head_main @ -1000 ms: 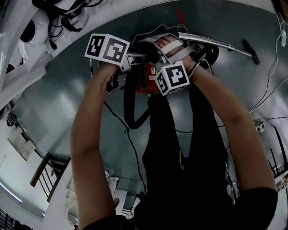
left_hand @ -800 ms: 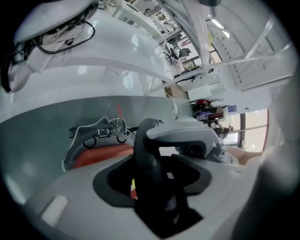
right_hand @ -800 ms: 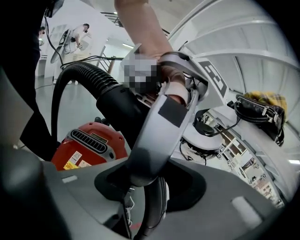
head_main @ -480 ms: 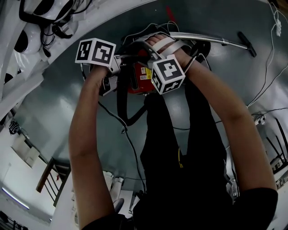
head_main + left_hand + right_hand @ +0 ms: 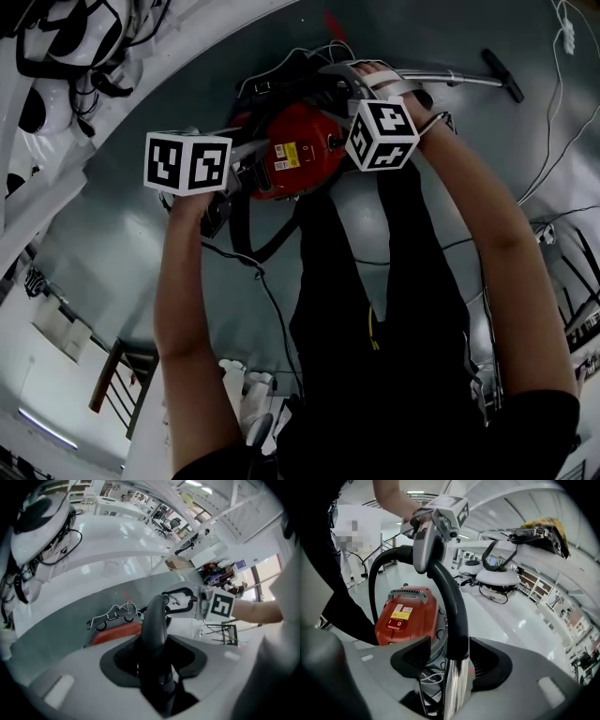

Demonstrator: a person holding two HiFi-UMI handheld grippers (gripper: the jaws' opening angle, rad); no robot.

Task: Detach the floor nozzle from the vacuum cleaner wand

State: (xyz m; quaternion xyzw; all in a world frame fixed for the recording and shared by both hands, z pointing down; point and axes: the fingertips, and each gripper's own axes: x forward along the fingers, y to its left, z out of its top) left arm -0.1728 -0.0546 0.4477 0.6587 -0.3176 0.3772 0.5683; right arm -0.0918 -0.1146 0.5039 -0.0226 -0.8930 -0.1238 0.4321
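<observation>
A lab or workshop hall, open and bright: grey-green painted floor, long white tables up and left of the left gripper bearing white devices with black cables, office chairs far ahead of it (small, blurred), shelving to the right of the right gripper, strip lights overhead.

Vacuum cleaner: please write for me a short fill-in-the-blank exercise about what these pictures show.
1. The vacuum body is ___ in colour.
2. The left gripper is shut on a handle that is ___.
3. The far end of the wand carries the floor ___.
Missing words: red; black; nozzle.
</observation>
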